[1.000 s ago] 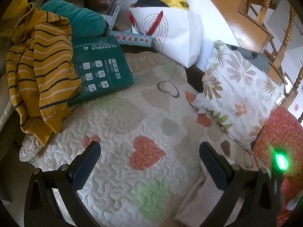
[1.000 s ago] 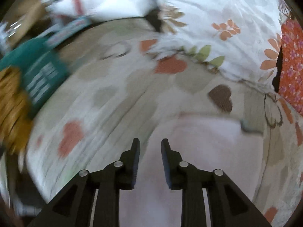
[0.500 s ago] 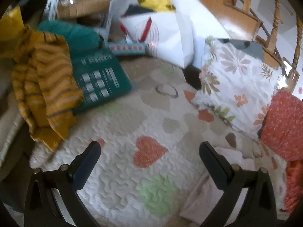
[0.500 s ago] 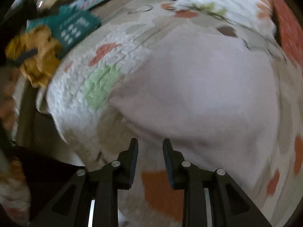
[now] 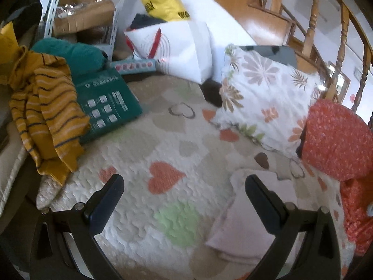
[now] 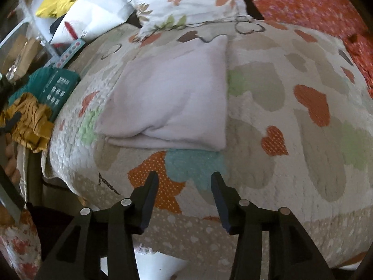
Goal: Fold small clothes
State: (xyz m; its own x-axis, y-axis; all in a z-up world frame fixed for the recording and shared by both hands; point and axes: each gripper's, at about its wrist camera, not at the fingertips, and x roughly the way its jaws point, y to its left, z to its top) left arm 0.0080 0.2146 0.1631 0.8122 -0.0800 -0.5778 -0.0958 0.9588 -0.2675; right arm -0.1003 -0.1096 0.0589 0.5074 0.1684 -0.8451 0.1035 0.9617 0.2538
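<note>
Garment: pale pink folded cloth [image 6: 172,100], which we see flat on the heart-patterned quilted cover [image 6: 303,140].
Left gripper [image 5: 184,200]: wide, empty.
Right gripper [image 6: 184,193]: just been opening, we see nothing between.
Room: wooden stair railing [image 5: 312,23] behind.

A quilted bedspread [image 5: 167,140] printed with orange, green and beige hearts covers the surface. A floral pillow [image 5: 263,98] lies at its far side, with a red flower-print cushion [image 5: 335,137] just beside it. A dark green box [image 5: 105,105] with white icons sits near the far left corner, next to a teal plush fabric [image 5: 70,53]. Behind stand a white paper bag [image 5: 177,46] with red markings, a yellow plastic bag [image 5: 163,0], cardboard boxes [image 5: 81,16] and a wooden stair railing [image 5: 312,21].
</note>
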